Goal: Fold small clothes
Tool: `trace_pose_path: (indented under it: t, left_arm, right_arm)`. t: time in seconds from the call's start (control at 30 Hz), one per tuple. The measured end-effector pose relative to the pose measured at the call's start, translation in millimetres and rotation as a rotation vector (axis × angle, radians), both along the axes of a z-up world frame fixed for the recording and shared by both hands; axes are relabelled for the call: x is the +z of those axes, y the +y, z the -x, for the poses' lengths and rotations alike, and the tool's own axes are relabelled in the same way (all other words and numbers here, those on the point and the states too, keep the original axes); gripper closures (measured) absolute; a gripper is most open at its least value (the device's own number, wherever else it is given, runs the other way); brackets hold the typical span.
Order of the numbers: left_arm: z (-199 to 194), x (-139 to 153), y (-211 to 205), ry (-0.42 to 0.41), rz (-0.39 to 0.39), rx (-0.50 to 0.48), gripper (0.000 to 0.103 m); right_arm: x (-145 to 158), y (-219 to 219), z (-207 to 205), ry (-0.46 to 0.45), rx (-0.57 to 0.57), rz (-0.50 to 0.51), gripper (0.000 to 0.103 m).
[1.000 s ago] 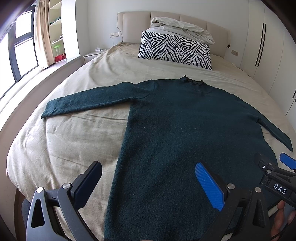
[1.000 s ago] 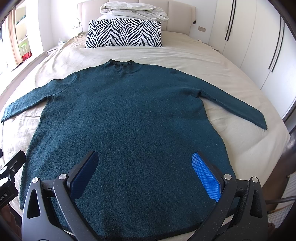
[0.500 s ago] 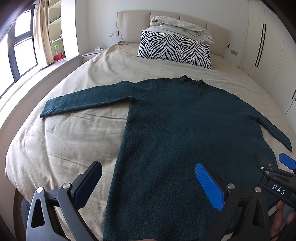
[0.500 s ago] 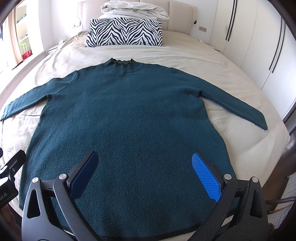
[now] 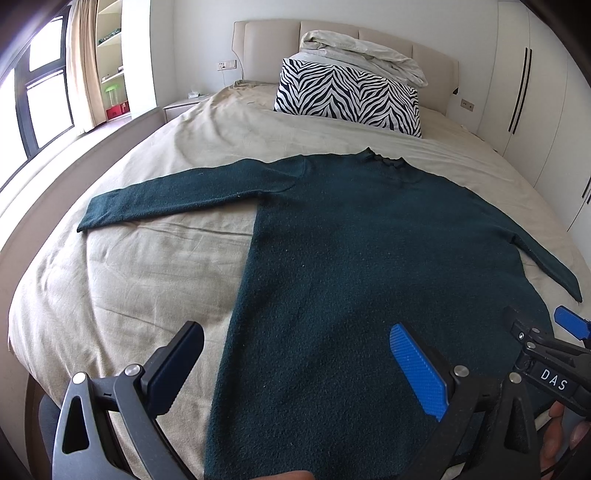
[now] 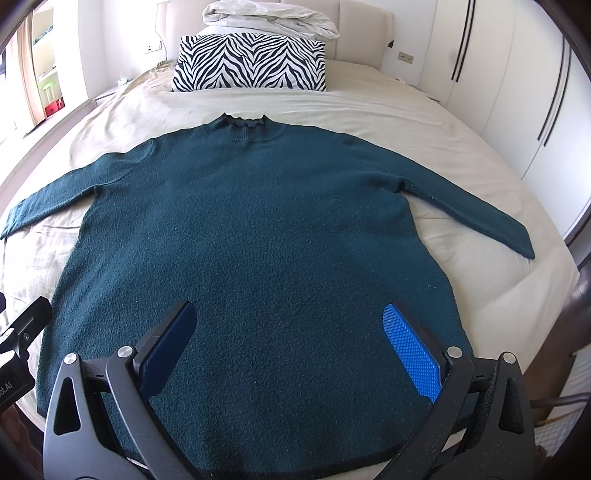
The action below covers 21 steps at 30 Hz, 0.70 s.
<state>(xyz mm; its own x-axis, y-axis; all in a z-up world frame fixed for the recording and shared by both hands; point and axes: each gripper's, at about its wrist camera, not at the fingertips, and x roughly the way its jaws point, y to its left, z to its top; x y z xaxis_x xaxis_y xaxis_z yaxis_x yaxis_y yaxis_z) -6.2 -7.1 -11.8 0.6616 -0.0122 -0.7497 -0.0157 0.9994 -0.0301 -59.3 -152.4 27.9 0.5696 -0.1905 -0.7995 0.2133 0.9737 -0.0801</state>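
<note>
A dark teal long-sleeved sweater lies flat on the bed, collar toward the headboard, both sleeves spread out; it also shows in the right wrist view. My left gripper is open and empty above the sweater's lower left edge. My right gripper is open and empty above the middle of the hem. The right gripper's tip shows in the left wrist view at the lower right.
The bed has a beige sheet. A zebra-print pillow with a folded white duvet on it stands at the headboard. White wardrobes line the right side, and a window and shelves the left.
Both grippers have stayed open and nearly still. The left wrist view has drifted very slightly.
</note>
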Motion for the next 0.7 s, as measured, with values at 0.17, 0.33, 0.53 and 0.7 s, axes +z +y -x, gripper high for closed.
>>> trace_pose_path:
  t: [0.17,0.33,0.53,0.7]
  left_arm:
    - [-2.9,0.3,2.3,0.0,0.008,-0.005,0.0]
    - [-2.5,0.8,-0.4,-0.012,-0.011,-0.004,0.0]
    - [-6.2,-8.7,-13.1,-0.021,-0.1,-0.035,0.0]
    - [-20.1,-21.4,-16.1,0.021,-0.148,-0.064,0.0]
  right_arm:
    - [-0.7,0.8,0.0,0.001,0.0,-0.001,0.0]
    - [-3.6,-1.6,-1.0,0.001,-0.004,-0.015,0.0]
    - [-4.2,-40.6,-0.3,-0.054,-0.029,-0.134,0.0]
    - [-0.1,-134.8,10.2,-0.184,-0.138,-0.318,0.0]
